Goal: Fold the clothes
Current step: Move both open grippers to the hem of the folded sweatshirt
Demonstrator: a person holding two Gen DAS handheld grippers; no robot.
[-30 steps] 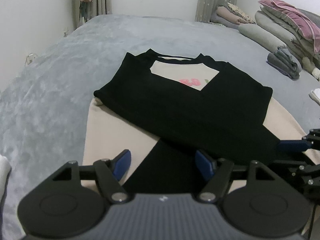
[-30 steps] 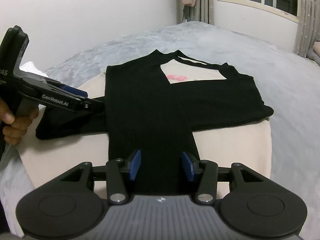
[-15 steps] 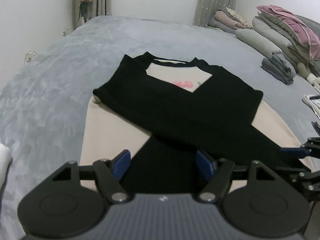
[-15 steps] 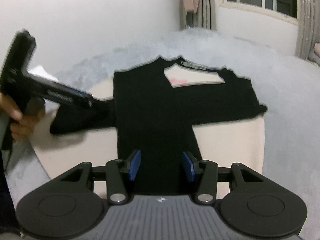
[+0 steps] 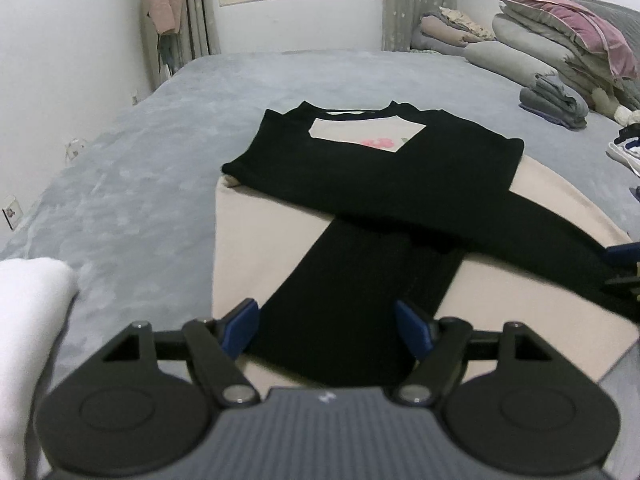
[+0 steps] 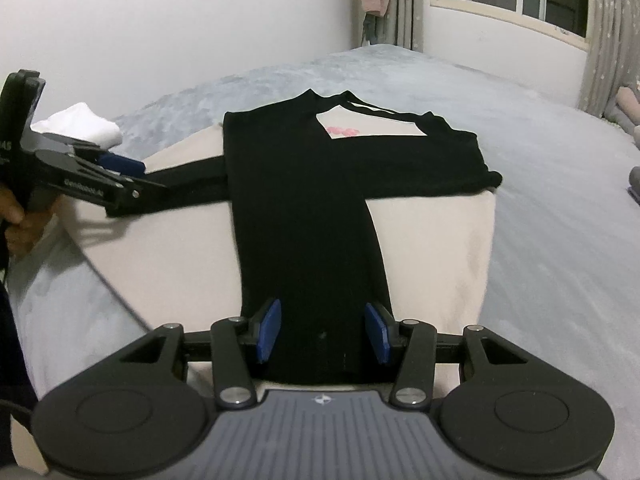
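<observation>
While the black-sleeved shirt (image 5: 372, 184) lies flat on the grey bed (image 5: 132, 184), its sleeves crossed, open blanket surrounds every hem. The left tongs (image 5: 326, 326) are opening astride one cuff; the right tongs (image 6: 323, 330) stand apart around the other, neither pinching cloth.

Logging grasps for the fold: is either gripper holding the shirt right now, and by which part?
Nothing is held. Left gripper, opening, and right gripper each hover with fingers astride a black sleeve lying flat on the shirt.

Open grey bedspread (image 5: 320, 80) rings the shirt (image 6: 304, 200); pillows (image 5: 552, 40) seemingly block the far side.
</observation>
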